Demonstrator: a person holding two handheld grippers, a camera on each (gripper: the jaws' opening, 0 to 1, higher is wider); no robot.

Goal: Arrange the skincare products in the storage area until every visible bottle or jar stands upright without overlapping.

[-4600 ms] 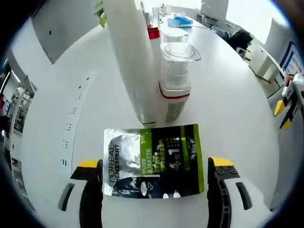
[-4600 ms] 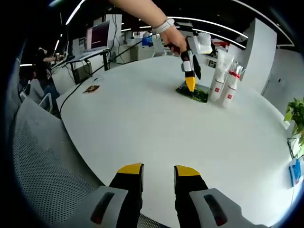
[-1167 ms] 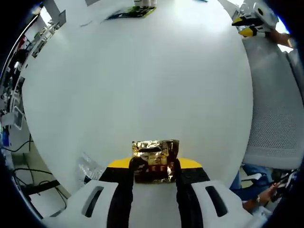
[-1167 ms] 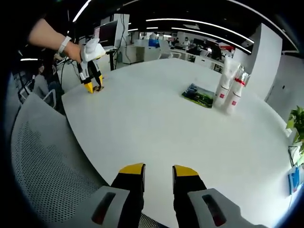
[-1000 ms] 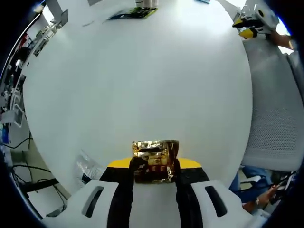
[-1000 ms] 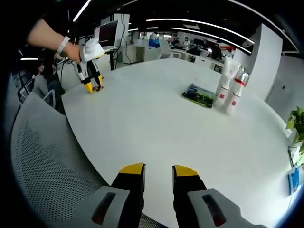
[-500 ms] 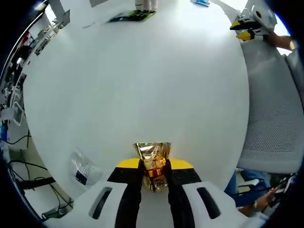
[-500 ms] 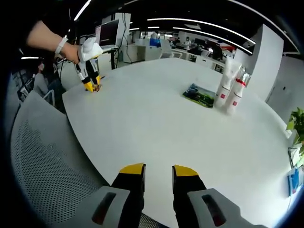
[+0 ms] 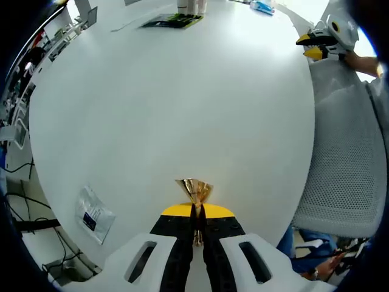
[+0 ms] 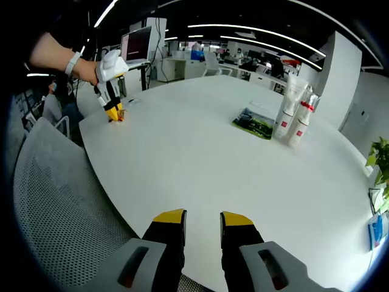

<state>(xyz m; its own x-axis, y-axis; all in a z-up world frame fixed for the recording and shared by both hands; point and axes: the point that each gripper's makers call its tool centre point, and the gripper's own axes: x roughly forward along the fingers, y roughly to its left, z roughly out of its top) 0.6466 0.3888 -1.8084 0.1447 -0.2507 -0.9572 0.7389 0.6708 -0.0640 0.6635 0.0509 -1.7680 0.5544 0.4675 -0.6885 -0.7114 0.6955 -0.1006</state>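
My left gripper (image 9: 196,211) is shut on a crumpled gold sachet (image 9: 194,190), pinched edge-on just over the white table (image 9: 182,103). In the right gripper view a hand holds that left gripper (image 10: 113,112) with the gold sachet (image 10: 117,115) near the table's far left edge. A green sachet (image 10: 254,120) lies flat beside a white tube (image 10: 285,97) and a red-banded pump bottle (image 10: 299,123), both upright. The green sachet (image 9: 171,21) is far across the table in the left gripper view. My right gripper (image 10: 202,218) stands open over the near edge, nothing between its fingers.
A clear packet (image 9: 92,210) lies on the table left of my left gripper. A grey mesh chair (image 9: 340,164) stands at the table's edge, and the same chair (image 10: 55,201) is in the right gripper view. A monitor (image 10: 137,44) and desks stand beyond.
My left gripper's jaws have come together on the gold sachet, squeezing it from a wide flat face to a thin edge. The right gripper has stayed put.
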